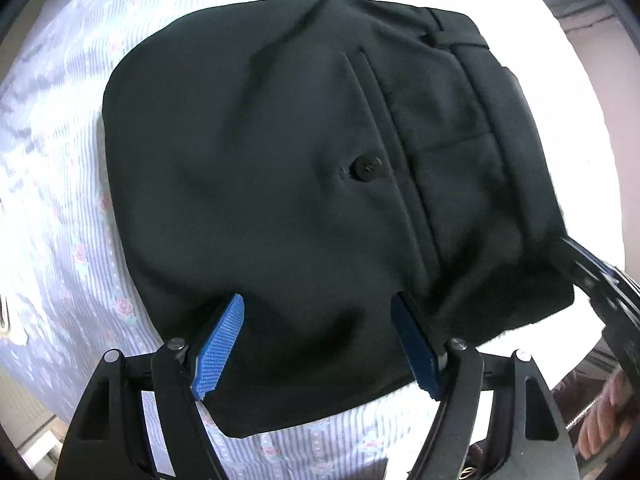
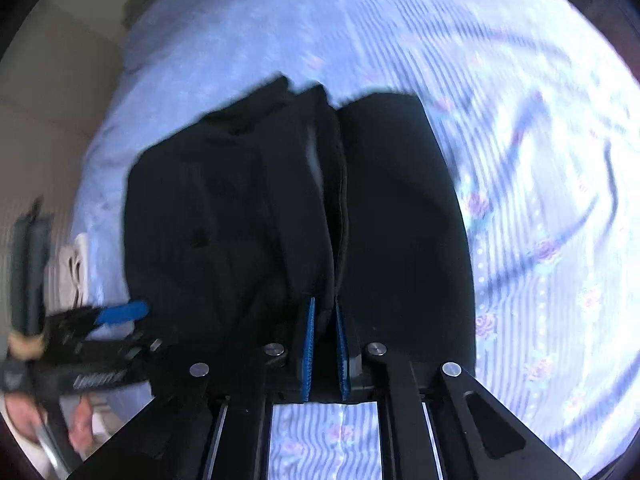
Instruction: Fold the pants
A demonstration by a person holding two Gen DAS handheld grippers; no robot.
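Dark folded pants (image 1: 304, 184) lie on a striped floral bedsheet (image 1: 60, 184), back pocket button (image 1: 365, 168) and waistband up. My left gripper (image 1: 318, 304) is open, its blue pads just over the pants' near edge, holding nothing. In the right wrist view the pants (image 2: 280, 216) show as a folded stack. My right gripper (image 2: 325, 308) is shut on the pants' near edge, the blue pads pinching a fold of cloth. The left gripper also shows in the right wrist view (image 2: 116, 316) at the lower left, beside the pants.
The bedsheet (image 2: 540, 160) spreads wrinkled around the pants. A beige wall (image 2: 52, 80) lies beyond the bed at left. White and grey items (image 2: 68, 264) sit by the bed's left edge. The right gripper's frame (image 1: 600, 280) shows at the pants' right edge.
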